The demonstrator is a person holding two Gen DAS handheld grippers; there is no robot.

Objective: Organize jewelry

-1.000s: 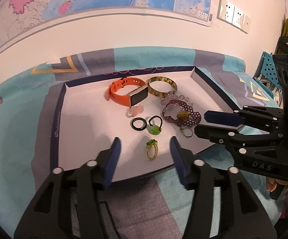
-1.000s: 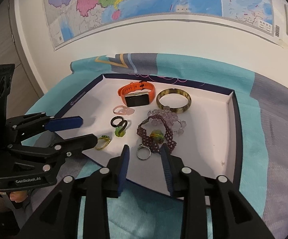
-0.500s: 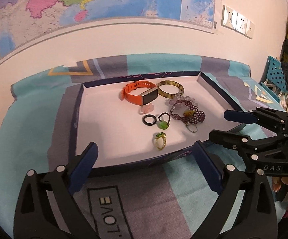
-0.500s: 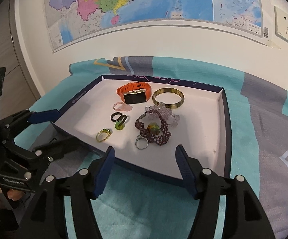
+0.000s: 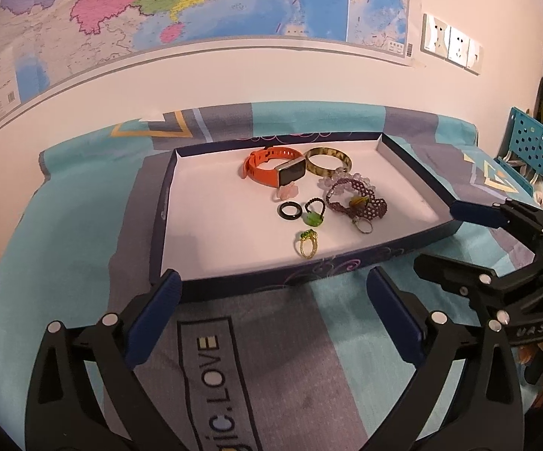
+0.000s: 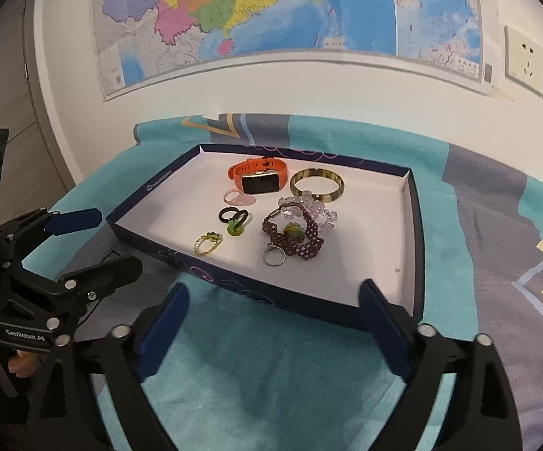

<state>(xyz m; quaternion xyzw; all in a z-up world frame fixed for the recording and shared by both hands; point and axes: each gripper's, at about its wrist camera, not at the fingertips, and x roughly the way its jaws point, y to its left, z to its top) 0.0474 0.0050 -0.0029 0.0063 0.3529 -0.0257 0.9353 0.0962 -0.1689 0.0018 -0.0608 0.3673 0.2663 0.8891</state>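
Jewelry lies loose in tray: orange watch, bangle, beaded bracelet, gold ring. Left gripper and right gripper both spread wide, jaws just been opening, nothing between them, both just short of tray's near wall, over patterned cloth.
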